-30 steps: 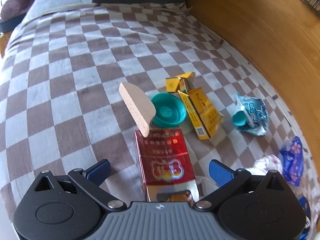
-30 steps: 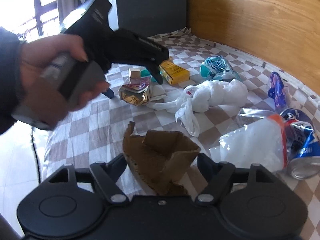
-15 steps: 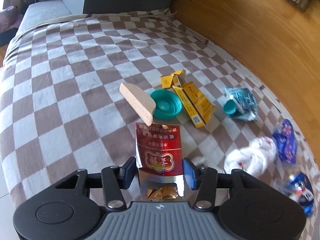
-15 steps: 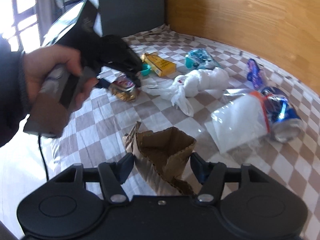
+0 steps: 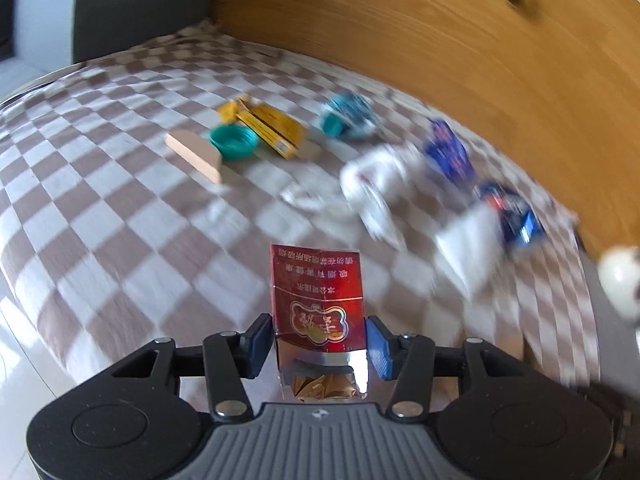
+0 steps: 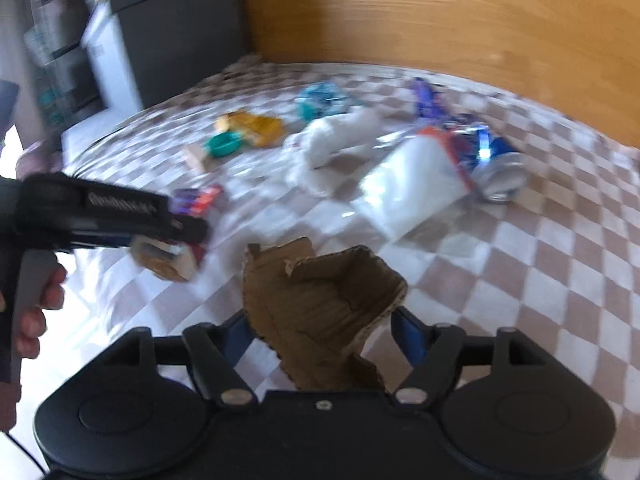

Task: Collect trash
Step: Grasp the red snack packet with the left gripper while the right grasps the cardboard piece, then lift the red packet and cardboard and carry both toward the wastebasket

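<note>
Left wrist view: the left gripper has its blue pads pressed against both sides of a red pack, pinching it above the checked cloth. The pack points away from the camera, its torn foil end nearest the lens. Further out on the cloth lie a wooden wedge, a teal lid just beside it, and a yellow box touching the lid's far side. To the right, blurred, are a teal wrapper, white tissue, a blue wrapper and a blue can near the wooden wall.

Right wrist view: the right gripper has a torn piece of cardboard between its fingers. Its jaws are opening; the right pad stands at the cardboard's edge, while the left pad is hidden behind the piece, so I cannot tell whether the pads press on it. At the left a hand holds the left gripper, with the red pack in its tip, blurred. Beyond lie a clear bag touching the blue can, the tissue, the teal lid, the yellow box and the teal wrapper, all on the cloth.
</note>
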Motion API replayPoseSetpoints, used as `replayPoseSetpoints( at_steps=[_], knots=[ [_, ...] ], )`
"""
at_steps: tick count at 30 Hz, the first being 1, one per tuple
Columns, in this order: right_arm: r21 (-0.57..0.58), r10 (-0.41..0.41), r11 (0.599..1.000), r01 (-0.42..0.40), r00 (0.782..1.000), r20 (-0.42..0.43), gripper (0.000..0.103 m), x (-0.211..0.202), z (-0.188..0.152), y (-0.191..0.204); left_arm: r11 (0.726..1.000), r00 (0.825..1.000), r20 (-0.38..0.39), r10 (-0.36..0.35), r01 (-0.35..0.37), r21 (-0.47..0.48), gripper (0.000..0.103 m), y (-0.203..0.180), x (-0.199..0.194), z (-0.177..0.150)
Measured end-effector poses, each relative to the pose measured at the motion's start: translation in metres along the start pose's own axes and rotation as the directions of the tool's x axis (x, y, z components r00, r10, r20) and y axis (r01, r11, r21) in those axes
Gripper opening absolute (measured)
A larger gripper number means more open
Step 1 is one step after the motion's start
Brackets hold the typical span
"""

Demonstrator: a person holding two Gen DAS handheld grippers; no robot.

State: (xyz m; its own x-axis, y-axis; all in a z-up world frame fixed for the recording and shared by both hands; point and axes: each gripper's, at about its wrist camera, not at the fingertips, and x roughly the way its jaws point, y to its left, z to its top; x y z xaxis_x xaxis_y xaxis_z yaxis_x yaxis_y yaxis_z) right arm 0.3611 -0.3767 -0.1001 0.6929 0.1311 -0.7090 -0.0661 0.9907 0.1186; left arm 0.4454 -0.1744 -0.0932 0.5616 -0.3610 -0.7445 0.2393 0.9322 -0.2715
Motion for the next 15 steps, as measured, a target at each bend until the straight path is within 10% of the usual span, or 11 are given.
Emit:
replayPoseSetpoints(
  at_steps=[8,15],
  knots=[
    [-0.052,0.195,0.98,-0.193,0.979,0.051,0.1,-0.025,0.008,-0.031,0.99,0.997,-0.002,-0.076,0.076,0.118,0.051,-0.017,-0.01,-0.04],
    [0.209,0.263,0.94,-0.269,0.963,0.056,0.1,0.005,0.027,-0.085,0.98,0.993,0.029,-0.111,0.104,0.169,0.051,-0.032,-0.012,-0.059]
  ],
)
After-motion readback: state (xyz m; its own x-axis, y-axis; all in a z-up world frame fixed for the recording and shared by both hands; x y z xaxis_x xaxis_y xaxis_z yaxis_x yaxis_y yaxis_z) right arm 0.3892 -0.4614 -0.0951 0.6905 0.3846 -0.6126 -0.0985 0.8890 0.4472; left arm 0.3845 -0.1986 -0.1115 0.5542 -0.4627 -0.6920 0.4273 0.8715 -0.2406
